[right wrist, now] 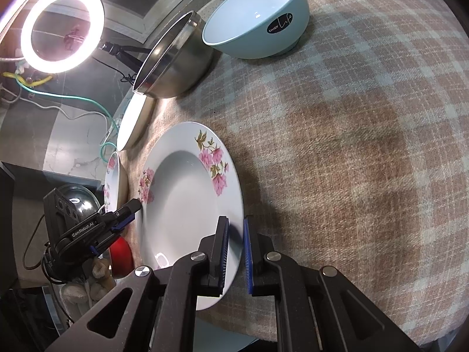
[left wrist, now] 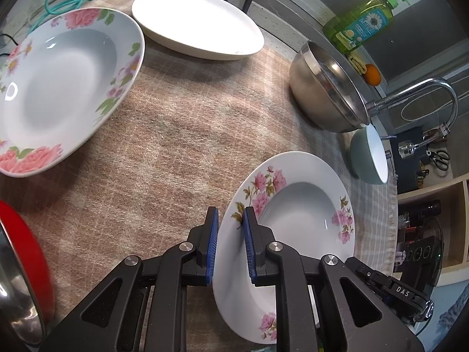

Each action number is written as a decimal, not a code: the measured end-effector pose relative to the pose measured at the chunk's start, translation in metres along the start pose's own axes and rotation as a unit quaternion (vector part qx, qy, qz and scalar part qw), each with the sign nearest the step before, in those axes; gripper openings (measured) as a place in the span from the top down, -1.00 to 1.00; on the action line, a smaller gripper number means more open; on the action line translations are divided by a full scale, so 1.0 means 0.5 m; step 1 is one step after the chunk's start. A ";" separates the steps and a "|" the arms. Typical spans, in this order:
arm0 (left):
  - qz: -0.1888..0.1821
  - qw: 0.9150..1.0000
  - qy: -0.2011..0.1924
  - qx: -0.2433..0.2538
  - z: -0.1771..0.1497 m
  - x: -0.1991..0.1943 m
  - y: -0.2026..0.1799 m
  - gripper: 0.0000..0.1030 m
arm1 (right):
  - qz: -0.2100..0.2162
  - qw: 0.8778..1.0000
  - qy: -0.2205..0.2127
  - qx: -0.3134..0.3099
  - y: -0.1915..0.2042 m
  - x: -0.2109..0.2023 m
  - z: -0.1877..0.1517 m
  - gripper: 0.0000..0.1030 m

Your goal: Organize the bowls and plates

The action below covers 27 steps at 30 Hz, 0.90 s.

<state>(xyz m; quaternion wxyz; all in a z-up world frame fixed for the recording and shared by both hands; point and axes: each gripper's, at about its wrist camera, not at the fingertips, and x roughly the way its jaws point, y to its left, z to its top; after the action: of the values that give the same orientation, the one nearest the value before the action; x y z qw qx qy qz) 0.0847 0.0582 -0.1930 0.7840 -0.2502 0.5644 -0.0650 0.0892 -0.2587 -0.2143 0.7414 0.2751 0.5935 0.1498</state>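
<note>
A small floral plate [left wrist: 296, 223] lies on the checked cloth; it also shows in the right wrist view [right wrist: 181, 205]. My left gripper [left wrist: 230, 228] straddles its near rim, one finger on each side, jaws apart with a gap to the rim. My right gripper [right wrist: 236, 240] straddles the opposite rim the same way, not clamped. A larger floral plate [left wrist: 61, 88] lies at the left, a plain white plate [left wrist: 196, 20] behind it. A steel bowl [left wrist: 325, 88] and a teal bowl [left wrist: 369, 155] stand at the right; the teal bowl [right wrist: 258, 20] shows at the top of the right wrist view.
A red-and-steel bowl [left wrist: 20, 267] sits at the left edge. A green soap bottle [left wrist: 360, 23], an orange [left wrist: 373, 74] and a faucet [left wrist: 425, 94] lie beyond the bowls. A lit ring light [right wrist: 61, 29] stands off the table. The cloth's edge [left wrist: 392, 228] runs down the right.
</note>
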 end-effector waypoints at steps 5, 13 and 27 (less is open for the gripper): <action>0.001 1.000 0.000 0.003 -0.001 0.000 -0.001 0.70 | -0.001 1.000 0.001 0.001 -0.001 -0.003 -0.007 0.82; 0.003 1.000 -0.001 0.008 -0.002 0.001 -0.004 0.70 | -0.002 1.000 0.001 0.004 -0.004 -0.006 -0.016 0.82; 0.040 0.999 -0.031 0.013 -0.005 -0.031 0.002 0.70 | -0.048 0.998 -0.021 -0.024 0.008 -0.031 -0.013 0.65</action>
<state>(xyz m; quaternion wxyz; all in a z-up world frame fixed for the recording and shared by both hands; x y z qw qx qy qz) 0.0769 0.0642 -0.1807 0.8063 -0.2191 0.5484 -0.0334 0.0797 -0.2627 -0.2004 0.7667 0.2313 0.5864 0.1219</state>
